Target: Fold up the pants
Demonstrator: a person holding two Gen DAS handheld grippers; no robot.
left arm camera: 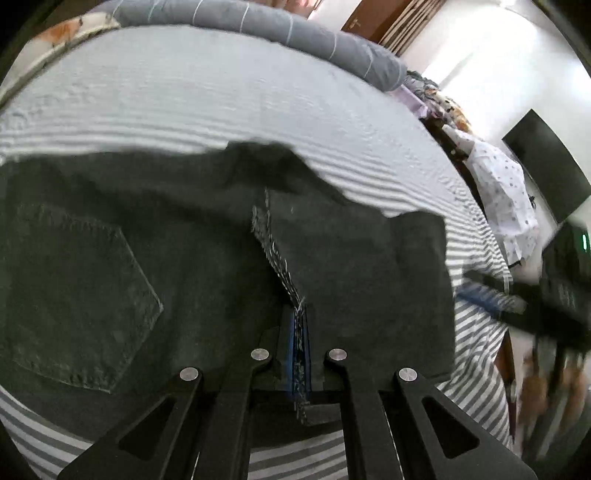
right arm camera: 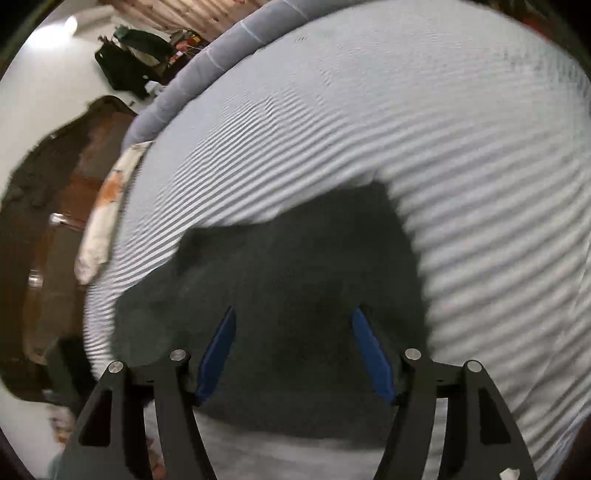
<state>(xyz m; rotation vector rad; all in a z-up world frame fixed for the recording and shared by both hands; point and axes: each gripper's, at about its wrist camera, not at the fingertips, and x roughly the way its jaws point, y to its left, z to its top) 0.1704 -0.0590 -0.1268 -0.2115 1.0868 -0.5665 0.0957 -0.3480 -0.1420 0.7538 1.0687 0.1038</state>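
Observation:
Dark grey denim pants (left arm camera: 147,258) lie on a grey-and-white striped bed sheet (left arm camera: 221,92). A back pocket (left arm camera: 74,295) shows at the left. My left gripper (left arm camera: 299,332) is shut on the frayed hem (left arm camera: 277,258) of a folded-over pant leg (left arm camera: 369,277). In the right wrist view the pants (right arm camera: 295,277) lie blurred under my right gripper (right arm camera: 293,325), which is open with its blue pads (right arm camera: 218,350) spread wide above the fabric. The right gripper also shows blurred at the right of the left wrist view (left arm camera: 517,306).
A grey rolled blanket (left arm camera: 258,22) lies along the bed's far edge. Patterned clothes (left arm camera: 498,192) hang off the right side. A wooden door (right arm camera: 55,221) and dark clothes (right arm camera: 125,62) stand beyond the bed's left side in the right wrist view.

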